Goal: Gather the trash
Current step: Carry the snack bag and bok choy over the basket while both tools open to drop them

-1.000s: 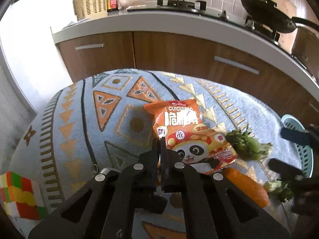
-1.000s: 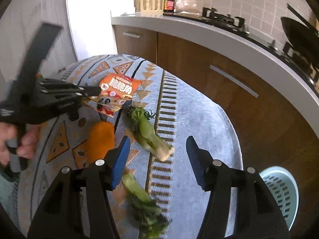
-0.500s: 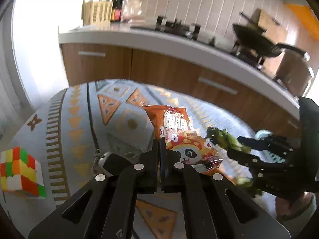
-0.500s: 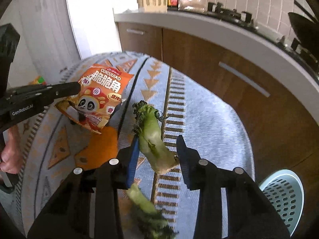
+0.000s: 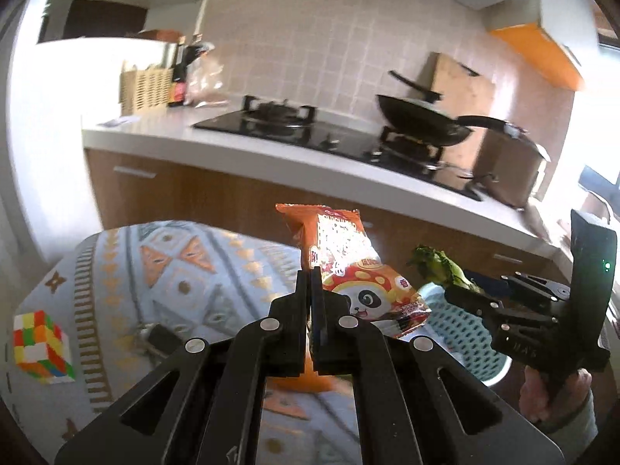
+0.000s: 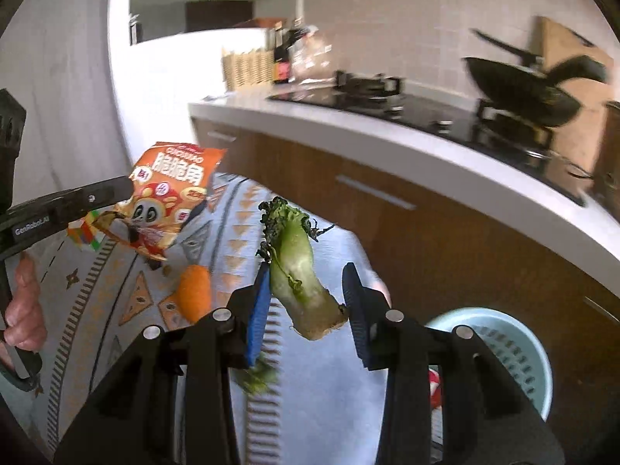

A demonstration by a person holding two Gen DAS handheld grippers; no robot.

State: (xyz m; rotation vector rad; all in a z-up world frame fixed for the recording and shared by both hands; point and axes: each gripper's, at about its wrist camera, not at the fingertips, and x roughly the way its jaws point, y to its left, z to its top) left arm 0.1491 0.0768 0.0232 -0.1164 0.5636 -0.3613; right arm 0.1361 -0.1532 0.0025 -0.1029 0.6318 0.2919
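Two grippers in view, both loaded. We see the left gripper (image 5: 312, 271) pressed together on the edge of an orange crinkled snack bag with a panda print (image 5: 348, 267), bag lifted clear of the patterned blue-grey cloth on the tabletop (image 5: 174, 271). Our right gripper (image 6: 306, 294) pinches a pale green leafy vegetable stalk (image 6: 298, 271), cut end toward the camera, also off the cloth. Its jaws have just been closing, stalk between them. We note a light blue perforated plastic basket (image 6: 515, 345) low by the brown cabinets, beyond the cloth's edge. An orange peel-like piece (image 6: 195, 290) lies on the cloth, a multicoloured puzzle cube (image 5: 40, 345) sits at the left.
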